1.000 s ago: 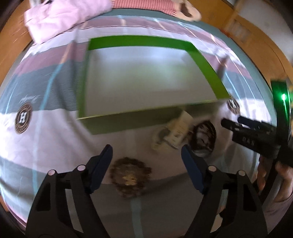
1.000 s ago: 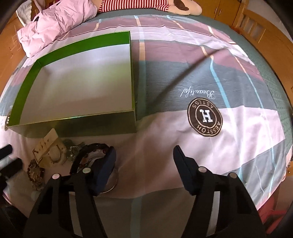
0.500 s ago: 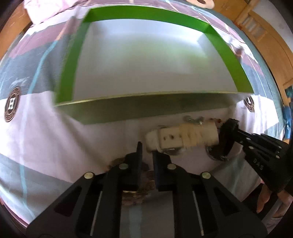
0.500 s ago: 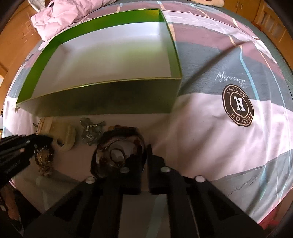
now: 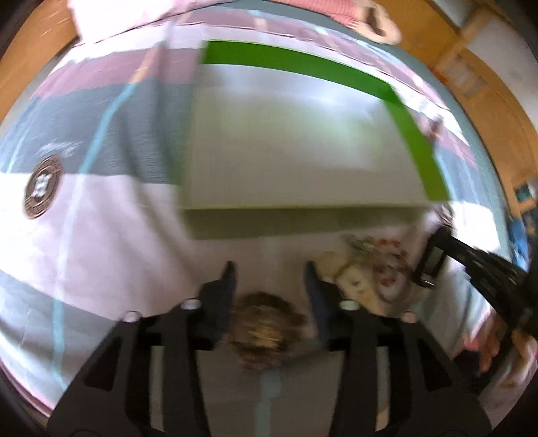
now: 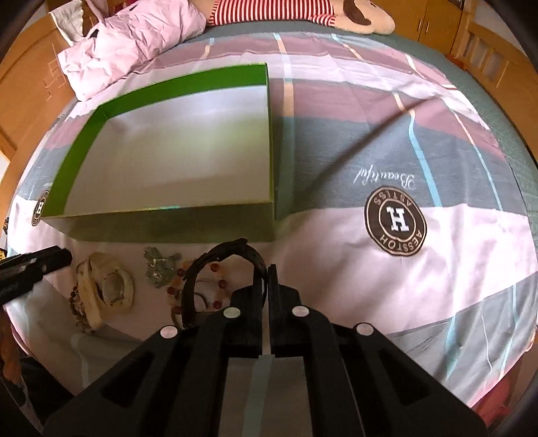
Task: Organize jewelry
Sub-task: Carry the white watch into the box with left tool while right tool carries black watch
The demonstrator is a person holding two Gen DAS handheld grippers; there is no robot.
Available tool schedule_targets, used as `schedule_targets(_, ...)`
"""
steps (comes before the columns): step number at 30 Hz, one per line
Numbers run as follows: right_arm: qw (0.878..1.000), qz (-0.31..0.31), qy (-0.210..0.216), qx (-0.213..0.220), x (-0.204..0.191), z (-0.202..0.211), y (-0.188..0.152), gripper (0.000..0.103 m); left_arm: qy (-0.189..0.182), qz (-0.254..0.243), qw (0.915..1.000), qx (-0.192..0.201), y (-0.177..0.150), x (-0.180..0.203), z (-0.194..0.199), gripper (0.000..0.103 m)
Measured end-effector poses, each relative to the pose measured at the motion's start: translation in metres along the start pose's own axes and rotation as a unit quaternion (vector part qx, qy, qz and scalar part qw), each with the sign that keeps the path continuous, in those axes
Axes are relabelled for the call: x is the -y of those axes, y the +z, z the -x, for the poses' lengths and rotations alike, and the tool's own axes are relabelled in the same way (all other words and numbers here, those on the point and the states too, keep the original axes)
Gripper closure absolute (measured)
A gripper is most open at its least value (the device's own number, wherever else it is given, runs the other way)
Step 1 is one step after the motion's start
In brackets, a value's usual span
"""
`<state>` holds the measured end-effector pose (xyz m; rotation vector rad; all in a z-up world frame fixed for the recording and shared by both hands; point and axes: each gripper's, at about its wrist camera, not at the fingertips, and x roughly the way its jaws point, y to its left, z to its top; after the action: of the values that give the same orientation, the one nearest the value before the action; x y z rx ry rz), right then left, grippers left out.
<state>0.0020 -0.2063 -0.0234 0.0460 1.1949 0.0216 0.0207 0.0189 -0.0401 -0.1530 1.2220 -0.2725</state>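
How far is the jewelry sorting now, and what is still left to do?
Nothing is stored yet: the green box looks empty. In hand: the right tongs are shut on the black band. The left tongs are open over a brown beaded piece. The cream card, bead bracelet and silvery piece remain on the bed.

A bedroom in a home is shown: a bed covered by a striped bedsheet (image 6: 420, 141), a pink pillow (image 6: 134, 43) at its far-left corner, wooden cabinets (image 6: 433, 16) behind.
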Motion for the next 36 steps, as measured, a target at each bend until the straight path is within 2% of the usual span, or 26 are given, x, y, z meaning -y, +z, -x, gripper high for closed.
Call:
schedule_targets(1,1.0,0.001,0.001,-0.005,-0.001,-0.002,-0.001,0.1,-0.008,-0.009,0.9999,0.002,-0.001,0.006,0.001,0.043)
schedule_targets(3,1.0,0.002,0.0,-0.009,-0.002,-0.008,-0.003,0.099,-0.022,-0.036,0.9991,0.01,-0.003,0.023,0.005,0.027)
schedule_targets(5,1.0,0.003,0.002,-0.014,-0.006,-0.012,-0.003,0.096,-0.035,-0.049,0.998,0.016,-0.004,0.034,0.005,0.021)
schedule_targets(7,1.0,0.003,-0.001,-0.015,-0.008,-0.014,-0.003,0.087,-0.032,-0.054,0.998,0.01,-0.003,0.041,-0.001,0.021)
schedule_targets(9,1.0,0.007,-0.009,-0.014,-0.008,-0.015,0.0,0.061,-0.009,-0.051,0.9986,-0.002,-0.002,0.045,-0.016,0.021)
schedule_targets(10,1.0,0.007,-0.013,-0.012,-0.008,-0.015,0.0,0.055,-0.002,-0.048,0.9988,-0.008,-0.003,0.045,-0.021,0.021)
schedule_targets(11,1.0,0.008,-0.015,-0.009,-0.009,-0.015,0.0,0.048,0.007,-0.041,0.999,-0.019,-0.001,0.042,-0.029,0.026)
schedule_targets(12,1.0,0.01,-0.017,-0.009,-0.011,-0.016,0.0,0.048,0.013,-0.035,0.9989,-0.028,0.0,0.04,-0.034,0.036)
schedule_targets(13,1.0,0.012,-0.018,-0.011,-0.011,-0.017,0.0,0.048,0.014,-0.03,0.9989,-0.034,0.0,0.039,-0.037,0.041)
schedule_targets(14,1.0,0.013,-0.021,-0.013,-0.011,-0.018,-0.001,0.048,0.015,-0.019,0.9988,-0.043,0.001,0.034,-0.041,0.056)
schedule_targets(15,1.0,0.014,-0.023,-0.013,-0.011,-0.019,-0.001,0.048,0.019,-0.011,0.9986,-0.047,0.0,0.03,-0.042,0.064)
schedule_targets(17,0.999,0.017,-0.033,-0.008,-0.01,-0.022,-0.002,0.048,0.017,0.008,0.9989,-0.043,0.003,0.018,-0.039,0.069)
schedule_targets(19,0.999,0.017,-0.046,-0.004,-0.008,-0.027,-0.002,0.048,0.028,0.017,0.9986,-0.041,0.002,0.007,-0.036,0.07)
schedule_targets(20,0.999,0.015,-0.052,-0.006,-0.007,-0.032,-0.002,0.054,0.031,0.025,0.9982,-0.044,0.003,0.002,-0.037,0.07)
schedule_targets(21,0.999,0.011,-0.049,-0.015,-0.005,-0.038,-0.002,0.066,0.034,0.032,0.9978,-0.047,0.003,-0.003,-0.038,0.07)
schedule_targets(22,0.999,0.003,-0.036,-0.026,-0.002,-0.044,-0.003,0.071,0.036,0.034,0.9974,-0.051,0.003,-0.006,-0.04,0.07)
schedule_targets(24,0.999,-0.003,-0.012,-0.039,-0.001,-0.048,-0.004,0.095,0.044,0.031,0.997,-0.056,0.002,-0.008,-0.043,0.07)
schedule_targets(25,0.999,-0.001,-0.014,-0.035,-0.001,-0.047,-0.004,0.096,0.048,0.029,0.9968,-0.056,0.001,-0.009,-0.043,0.07)
schedule_targets(26,1.0,0.004,-0.015,-0.026,-0.003,-0.043,-0.003,0.098,0.048,0.029,0.9968,-0.056,0.002,-0.009,-0.043,0.074)
schedule_targets(27,1.0,0.007,-0.01,-0.019,-0.004,-0.039,-0.002,0.099,0.048,0.031,0.9969,-0.054,0.002,-0.009,-0.042,0.083)
schedule_targets(28,1.0,0.008,-0.003,-0.012,-0.005,-0.035,-0.002,0.099,0.046,0.033,0.9971,-0.051,0.003,-0.009,-0.04,0.086)
schedule_targets(30,1.0,0.012,0.008,0.001,-0.009,-0.027,-0.001,0.099,0.031,0.037,0.998,-0.042,0.004,-0.009,-0.035,0.087)
schedule_targets(36,0.999,0.029,0.018,0.035,-0.017,-0.008,0.0,0.099,0.036,0.023,0.9991,0.007,0.005,-0.002,-0.009,0.087)
